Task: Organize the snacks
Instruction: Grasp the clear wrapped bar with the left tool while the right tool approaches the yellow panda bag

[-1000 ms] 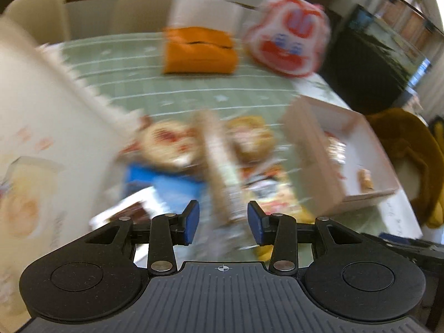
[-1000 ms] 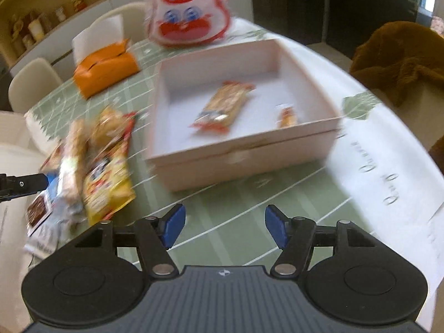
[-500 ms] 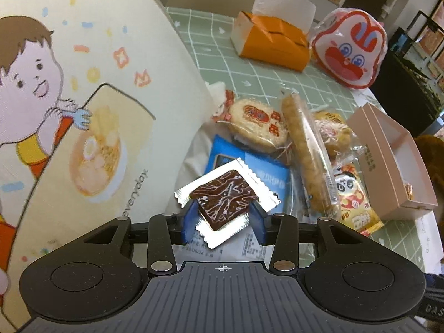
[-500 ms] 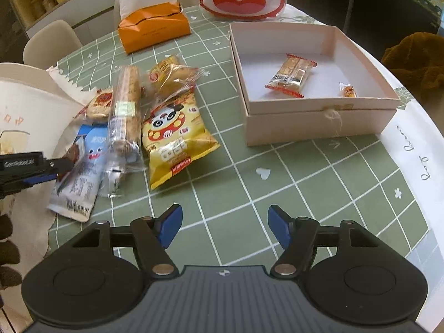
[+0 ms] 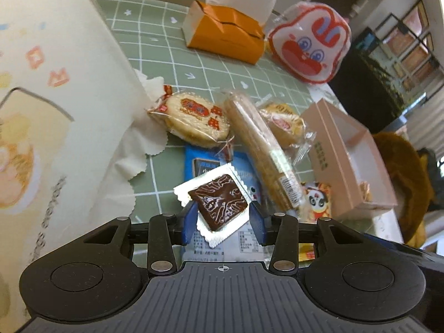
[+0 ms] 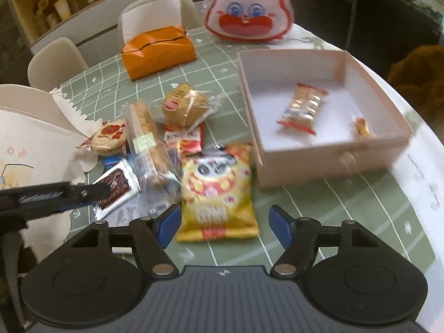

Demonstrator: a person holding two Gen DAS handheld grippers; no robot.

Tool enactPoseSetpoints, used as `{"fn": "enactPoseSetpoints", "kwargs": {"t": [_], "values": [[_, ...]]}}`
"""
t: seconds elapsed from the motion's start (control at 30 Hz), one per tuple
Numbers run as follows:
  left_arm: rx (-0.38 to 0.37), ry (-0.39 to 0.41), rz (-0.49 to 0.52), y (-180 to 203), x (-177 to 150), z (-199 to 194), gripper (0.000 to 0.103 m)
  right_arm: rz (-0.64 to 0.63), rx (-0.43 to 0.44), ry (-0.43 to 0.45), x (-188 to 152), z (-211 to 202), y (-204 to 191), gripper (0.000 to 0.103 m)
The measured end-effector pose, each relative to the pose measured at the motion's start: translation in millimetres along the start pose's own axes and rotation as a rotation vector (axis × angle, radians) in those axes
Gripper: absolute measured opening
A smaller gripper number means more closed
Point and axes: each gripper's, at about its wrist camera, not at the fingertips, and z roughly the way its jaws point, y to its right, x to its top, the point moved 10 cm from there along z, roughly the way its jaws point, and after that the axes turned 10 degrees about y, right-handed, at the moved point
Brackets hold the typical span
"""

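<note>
My left gripper was clenched on the chocolate wafer packet, its blue pads pressing the silver wrapper from both sides; the packet sat tilted between them, raised above the blue snack pouch on the table. From the right wrist view I saw the same packet at the tip of that gripper, at the left side of the snack pile.

My right gripper was released, jaws spread wide and holding nothing, hovering just over the near end of the yellow panda bag.

The pile lay in the middle of the table: a round rice cracker towards the left edge beside a white scalloped cloth, a long biscuit sleeve running across it, a wrapped bun beyond, and a red sachet half under the others.

The pink box stood open near the right edge, touching or nearly touching the panda bag's corner; I could not tell which. Inside lay a wrapped cracker bar and a small candy, apart from each other.

At the far edge stood an orange tissue box and a rabbit-face bag.
</note>
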Motion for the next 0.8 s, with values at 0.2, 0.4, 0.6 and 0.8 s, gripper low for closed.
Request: {"fn": "enactPoseSetpoints", "kwargs": {"t": [0.2, 0.4, 0.6, 0.8], "values": [[-0.018, 0.002, -0.037, 1.5, -3.3, -15.2, 0.046, -0.034, -0.034, -0.057, 1.5, 41.1, -5.9, 0.079], [-0.043, -0.011, -0.020, 12.4, -11.2, -15.4, 0.046, 0.000, -0.025, -0.107, -15.2, 51.2, -0.8, 0.080], [-0.059, -0.024, 0.004, 26.1, -13.8, -7.0, 0.046, -0.013, 0.002, -0.114, -28.6, 35.0, 7.3, 0.073], [-0.017, -0.051, 0.201, 62.8, -25.1, 23.6, 0.046, -0.026, 0.002, -0.100, -39.6, 12.9, 9.8, 0.073]]}}
